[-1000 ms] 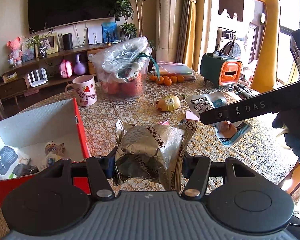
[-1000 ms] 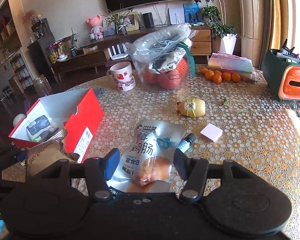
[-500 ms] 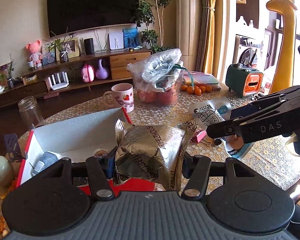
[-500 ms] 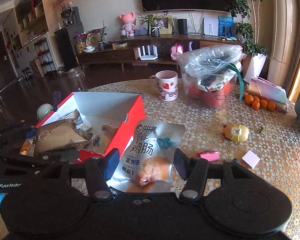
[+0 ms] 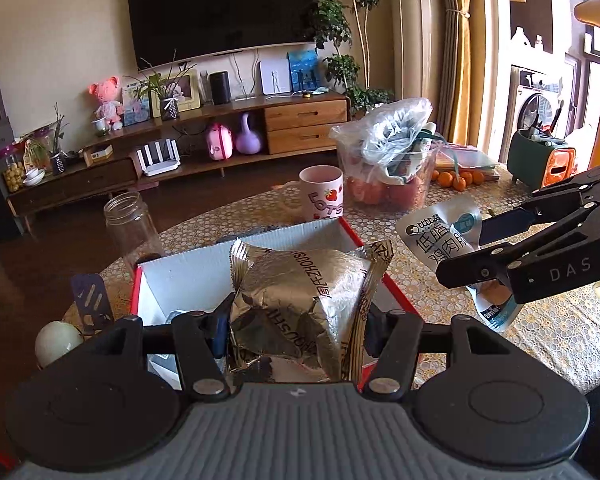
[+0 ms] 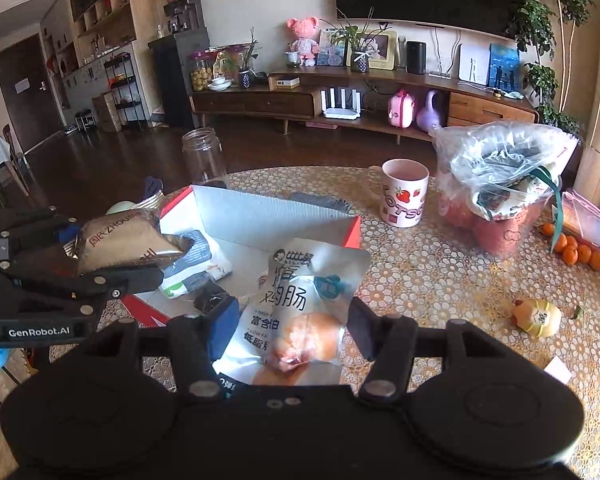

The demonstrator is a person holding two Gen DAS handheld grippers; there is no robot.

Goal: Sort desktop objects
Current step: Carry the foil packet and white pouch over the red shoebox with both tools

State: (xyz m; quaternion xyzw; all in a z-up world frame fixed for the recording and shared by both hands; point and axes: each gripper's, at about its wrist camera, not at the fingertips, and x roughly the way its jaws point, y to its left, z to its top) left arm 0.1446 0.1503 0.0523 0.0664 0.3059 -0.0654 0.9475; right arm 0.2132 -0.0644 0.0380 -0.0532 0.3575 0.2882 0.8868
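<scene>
A foil snack packet (image 5: pixel 300 300) is held pinched in the left tool (image 5: pixel 296 336), above the near end of the red-edged cardboard box (image 5: pixel 204 276) on the table (image 5: pixel 548 328). It is judged light, crinkly and easily crushed; the crimped end seam is best gripped. A silver sausage pouch (image 6: pixel 300 300), gripped by the right tool (image 6: pixel 288 332), hangs over the box's right edge; it is judged slick and floppy.
</scene>
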